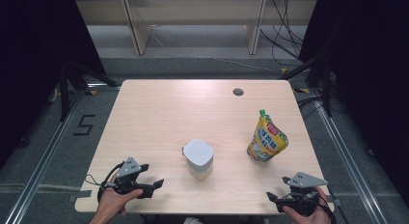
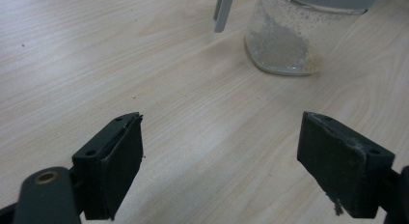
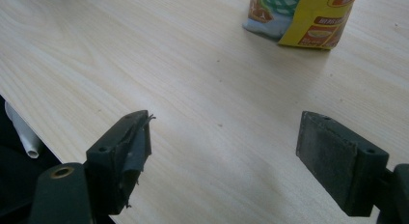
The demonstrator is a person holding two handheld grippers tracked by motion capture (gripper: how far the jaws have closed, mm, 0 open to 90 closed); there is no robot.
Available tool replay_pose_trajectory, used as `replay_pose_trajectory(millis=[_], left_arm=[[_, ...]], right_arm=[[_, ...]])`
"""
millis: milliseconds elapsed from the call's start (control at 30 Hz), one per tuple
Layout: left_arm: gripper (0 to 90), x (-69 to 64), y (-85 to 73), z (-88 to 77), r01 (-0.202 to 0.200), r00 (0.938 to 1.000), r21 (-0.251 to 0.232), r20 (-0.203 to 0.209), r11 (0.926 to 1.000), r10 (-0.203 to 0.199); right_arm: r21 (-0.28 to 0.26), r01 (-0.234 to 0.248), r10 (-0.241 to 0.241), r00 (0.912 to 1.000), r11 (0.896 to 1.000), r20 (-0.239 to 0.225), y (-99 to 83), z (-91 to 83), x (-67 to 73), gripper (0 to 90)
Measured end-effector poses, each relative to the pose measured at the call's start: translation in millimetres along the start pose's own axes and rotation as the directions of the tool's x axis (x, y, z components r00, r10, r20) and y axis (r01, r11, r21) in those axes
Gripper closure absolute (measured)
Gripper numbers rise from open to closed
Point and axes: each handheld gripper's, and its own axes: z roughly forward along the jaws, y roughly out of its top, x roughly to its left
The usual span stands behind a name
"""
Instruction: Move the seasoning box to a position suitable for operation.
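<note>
A light wooden table [image 1: 159,113] stands on a grey floor, with dark curtains at both sides. There is one small round hole [image 1: 238,92] in the table top, near the far edge. On the floor to the left you can see the number five made of black tape [image 1: 84,124].

Two things stand on the table. One is a clear jar [image 1: 198,159] with a white lid. It is near the middle of the table, a bit toward the person. In the left gripper view the jar [image 2: 289,40] has a little pale powder at the bottom. The other thing is one yellow pouch [image 1: 266,138] with a green cap. It stands up on the right side of the table, well apart from the jar. The bottom of the pouch [image 3: 301,16] also shows in the right gripper view.

There are two grippers, one in each hand. The left gripper [image 1: 152,185] is at the near left edge, and it points toward the jar. Its two black jaws are wide open, with only bare table between them. The right gripper [image 1: 272,197] is at the near right corner, in front of the pouch. Its two jaws are wide open too, and they hold nothing. Neither gripper touches the jar or the pouch.
</note>
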Motion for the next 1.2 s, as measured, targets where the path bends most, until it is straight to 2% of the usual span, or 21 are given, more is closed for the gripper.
replay_pose_trajectory(millis=[167, 267, 333, 367, 433, 467, 500, 533, 567, 600, 633, 700, 733, 867, 900, 933, 1000, 1033, 1100, 1167, 1200], left_arm=[[15.5, 3.2, 0.1, -1.1, -0.040, 0.9992, 0.012, -0.001, 0.9991, 0.040], [15.5, 0.7, 1.0, 0.2, 0.009, 0.9999, -0.008, -0.009, 0.9999, -0.010], [15.9, 2.5, 3.3, -1.2, -0.026, 0.9995, 0.017, -0.018, 0.9995, 0.026], [15.9, 1.2, 4.5, -0.4, -0.010, 0.9996, 0.002, -0.025, 0.9999, 0.010], [16.1, 2.1, 7.8, 0.7, -0.031, 0.9993, -0.017, -0.023, 0.9994, 0.030], [16.9, 3.3, 9.7, 0.3, -0.049, 0.9985, -0.005, -0.025, 0.9988, 0.049], [17.8, 3.3, 9.7, 0.3, -0.049, 0.9985, -0.005, -0.025, 0.9988, 0.049], [18.1, 0.8, 13.4, 2.6, -0.049, 0.9987, -0.039, -0.014, 0.9980, 0.049], [18.8, 1.8, 16.3, 3.7, -0.072, 0.9973, -0.050, -0.012, 0.9961, 0.072], [19.7, 2.2, 19.2, 4.7, -0.070, 0.9974, -0.055, -0.022, 0.9960, 0.069], [20.2, 2.5, 21.8, 5.9, -0.068, 0.9976, -0.070, -0.018, 0.9952, 0.067], [20.4, 3.4, 24.7, 6.9, -0.070, 0.9974, -0.076, -0.023, 0.9946, 0.069], [22.1, 3.3, 27.8, 8.9, -0.066, 0.9974, -0.089, -0.033, 0.9938, 0.064], [31.4, 3.9, 41.8, 24.3, -0.072, 0.9974, -0.141, -0.014, 0.9874, 0.071], [33.6, 3.9, 41.8, 24.3, -0.072, 0.9974, -0.141, -0.014, 0.9874, 0.071], [34.3, 1.6, 45.8, 31.9, -0.123, 0.9923, -0.122, -0.031, 0.9848, 0.120], [35.9, 1.5, 47.4, 35.9, -0.141, 0.9900, -0.119, -0.028, 0.9829, 0.138], [40.7, 1.1, 48.6, 40.0, -0.136, 0.9907, -0.115, -0.020, 0.9840, 0.135], [43.6, 2.1, 52.8, 51.4, -0.163, 0.9866, -0.105, -0.028, 0.9810, 0.161], [46.1, 4.0, 54.3, 54.9, -0.179, 0.9837, -0.105, -0.034, 0.9782, 0.176], [46.6, 5.0, 55.4, 57.8, -0.170, 0.9854, -0.103, -0.034, 0.9801, 0.167]], right_arm=[[-0.005, 0.014, -0.014, 0.9998, 1.000, -0.016, -0.3, 1.8, -1.6, 20.6], [-0.010, 0.019, -0.019, 0.9998, 1.000, 0.000, -0.1, 0.9, -1.3, 20.5], [-0.006, -0.001, 0.001, 1.0000, 1.000, -0.006, 0.5, 0.5, 0.1, 21.1], [-0.005, -0.004, 0.004, 0.9999, 1.000, -0.016, 0.4, 0.4, 0.3, 22.8], [-0.011, 0.003, -0.004, 0.9998, 1.000, -0.020, 0.3, -0.1, 1.3, 23.7], [-0.018, 0.018, -0.018, 0.9997, 1.000, -0.017, 0.3, 0.3, 0.5, 23.3], [-0.013, -0.002, 0.002, 0.9998, 1.000, -0.020, 0.8, 0.1, 1.6, 22.5], [-0.011, -0.017, 0.017, 0.9996, 1.000, -0.025, 0.8, 0.2, 2.5, 22.1], [-0.027, -0.004, 0.004, 0.9998, 1.000, -0.018, 0.7, 1.0, 1.9, 22.1], [-0.011, -0.027, 0.026, 0.9993, 1.000, -0.026, 0.7, 0.2, 3.8, 22.0], [-0.028, 0.005, -0.006, 0.9997, 1.000, -0.024, 0.8, 1.6, 2.1, 21.9], [-0.022, -0.007, 0.007, 0.9997, 1.000, -0.022, 0.8, 1.4, 3.3, 21.9], [-0.022, 0.008, -0.008, 0.9997, 1.000, -0.023, 1.0, 2.3, 2.5, 21.8], [-0.027, 0.017, -0.017, 0.9997, 1.000, -0.020, 1.1, 2.2, 1.2, 21.8], [-0.027, 0.017, -0.017, 0.9997, 1.000, -0.020, 1.1, 2.2, 1.2, 21.8], [-0.017, -0.016, 0.016, 0.9996, 1.000, -0.023, 0.8, 0.9, 2.7, 21.8], [-0.024, -0.021, 0.020, 0.9995, 0.999, -0.026, 0.5, 1.7, 2.7, 21.8], [-0.024, -0.014, 0.013, 0.9986, 1.000, -0.051, 0.7, 2.8, 1.9, 21.8], [-0.033, 0.014, -0.015, 0.9992, 0.999, -0.038, 0.8, 3.5, 1.1, 22.0], [-0.022, 0.006, -0.007, 0.9994, 1.000, -0.034, 0.9, 2.5, 2.0, 22.2], [-0.017, -0.005, 0.004, 0.9992, 1.000, -0.040, 0.8, 2.4, 2.5, 22.4]])
